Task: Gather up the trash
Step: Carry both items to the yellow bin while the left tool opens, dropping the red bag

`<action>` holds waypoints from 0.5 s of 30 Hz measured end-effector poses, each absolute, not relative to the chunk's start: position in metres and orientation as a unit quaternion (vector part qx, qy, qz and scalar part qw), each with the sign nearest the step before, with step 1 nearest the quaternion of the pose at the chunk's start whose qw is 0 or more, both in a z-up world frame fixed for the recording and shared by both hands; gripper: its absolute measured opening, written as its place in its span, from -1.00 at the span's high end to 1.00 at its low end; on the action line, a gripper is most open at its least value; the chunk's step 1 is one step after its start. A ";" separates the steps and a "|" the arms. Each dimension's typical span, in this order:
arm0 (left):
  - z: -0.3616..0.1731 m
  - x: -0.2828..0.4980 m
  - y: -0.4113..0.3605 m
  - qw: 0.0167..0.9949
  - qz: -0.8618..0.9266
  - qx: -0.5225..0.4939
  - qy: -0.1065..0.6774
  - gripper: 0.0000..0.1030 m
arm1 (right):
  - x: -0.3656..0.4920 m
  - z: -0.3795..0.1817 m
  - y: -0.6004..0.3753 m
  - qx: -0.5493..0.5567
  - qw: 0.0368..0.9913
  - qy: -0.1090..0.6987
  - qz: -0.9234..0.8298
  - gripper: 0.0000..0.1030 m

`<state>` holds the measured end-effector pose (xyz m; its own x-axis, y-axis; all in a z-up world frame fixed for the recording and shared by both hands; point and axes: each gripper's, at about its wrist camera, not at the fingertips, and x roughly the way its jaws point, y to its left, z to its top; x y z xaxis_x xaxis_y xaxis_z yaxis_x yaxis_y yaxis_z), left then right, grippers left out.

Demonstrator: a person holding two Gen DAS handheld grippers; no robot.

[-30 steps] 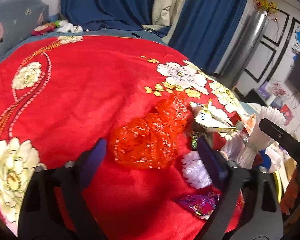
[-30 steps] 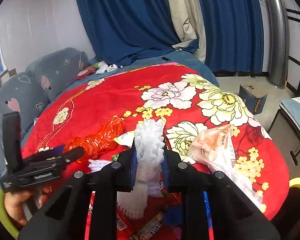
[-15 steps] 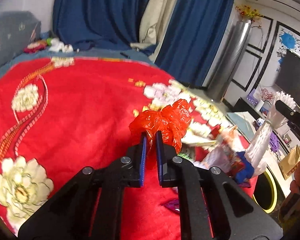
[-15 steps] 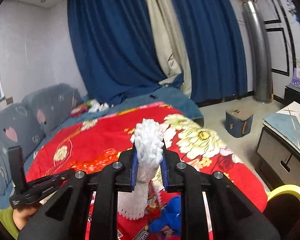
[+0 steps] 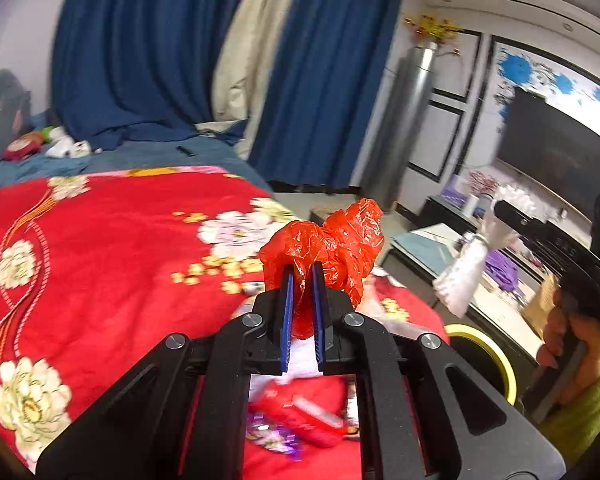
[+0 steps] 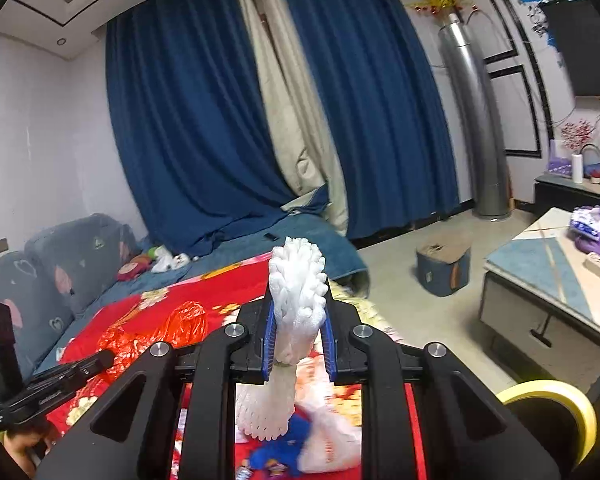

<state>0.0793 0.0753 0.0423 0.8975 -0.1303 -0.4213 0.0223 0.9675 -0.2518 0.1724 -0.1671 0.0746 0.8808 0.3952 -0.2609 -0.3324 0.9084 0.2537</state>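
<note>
**Both tongs loaded, held over the red blanket**

While I hold both tools up above the bed, my left gripper (image 5: 301,276) is clenched on a crumpled red plastic bag (image 5: 332,240), blue pads pinching its lower part, the rest bunching above the tips. My right gripper (image 6: 298,320) is clamped on a white foam fruit net (image 6: 296,292); its top puffs above the pads, its tail hangs below between the fingers.

Surface: red floral blanket (image 5: 112,248) with white and yellow flowers, covering a bed or sofa. Blue curtains (image 6: 204,120) with a beige panel behind. Grey cushions with heart print (image 6: 72,252) at the far left. Tall silver column (image 6: 476,120) by the wall. Low table (image 6: 552,272) on the right with purple stuff on it. Small blue box (image 6: 444,268) on the floor.

Left view only: more wrappers (image 5: 300,424) lying on the blanket below the fingers, blurred; dark TV screen (image 5: 556,148); my right hand in a green sleeve holding the other tool with the net hanging from it. Right view only: ceiling with spotlights, the floor box, a blue and white bit of trash (image 6: 284,452) on the blanket below the net. Yellow-rimmed bin (image 5: 488,352) shows in both views, at the lower right beside the bed edge.
</note>
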 end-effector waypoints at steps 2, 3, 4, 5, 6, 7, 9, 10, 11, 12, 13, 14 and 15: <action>0.043 0.084 0.061 0.966 -0.054 -0.117 0.226 0.91 | 0.172 0.076 -0.180 0.103 0.967 0.152 0.176 0.65; 0.043 0.086 0.055 0.965 -0.061 -0.114 0.228 0.91 | 0.172 0.076 -0.188 0.103 0.969 0.150 0.170 0.65; 0.044 0.088 0.048 0.965 -0.068 -0.110 0.229 0.91 | 0.173 0.077 -0.195 0.103 0.970 0.148 0.164 0.65; 0.044 0.090 0.039 0.965 -0.074 -0.104 0.230 0.91 | 0.172 0.077 -0.199 0.103 0.971 0.147 0.160 0.65; 0.045 0.092 0.033 0.965 -0.081 -0.099 0.231 0.91 | 0.172 0.076 -0.206 0.104 0.972 0.146 0.154 0.65; 0.045 0.095 0.023 0.964 -0.089 -0.094 0.231 0.91 | 0.171 0.075 -0.212 0.103 0.973 0.146 0.147 0.65; 0.044 0.097 0.011 0.963 -0.102 -0.088 0.233 0.91 | 0.169 0.073 -0.222 0.103 0.974 0.147 0.137 0.65; 0.044 0.098 0.004 0.962 -0.108 -0.086 0.235 0.91 | 0.170 0.071 -0.229 0.102 0.975 0.147 0.130 0.65; 0.042 0.101 -0.005 0.961 -0.116 -0.082 0.238 0.91 | 0.169 0.069 -0.233 0.101 0.976 0.148 0.125 0.65; 0.040 0.105 -0.010 0.960 -0.122 -0.080 0.241 0.91 | 0.168 0.066 -0.239 0.099 0.976 0.150 0.119 0.65; 0.037 0.108 -0.015 0.958 -0.127 -0.078 0.244 0.91 | 0.168 0.062 -0.247 0.098 0.977 0.153 0.111 0.65; 0.035 0.111 -0.022 0.957 -0.134 -0.076 0.247 0.91 | 0.167 0.058 -0.253 0.097 0.978 0.156 0.105 0.65; 0.032 0.113 -0.029 0.955 -0.141 -0.074 0.250 0.91 | 0.166 0.055 -0.257 0.096 0.978 0.157 0.099 0.65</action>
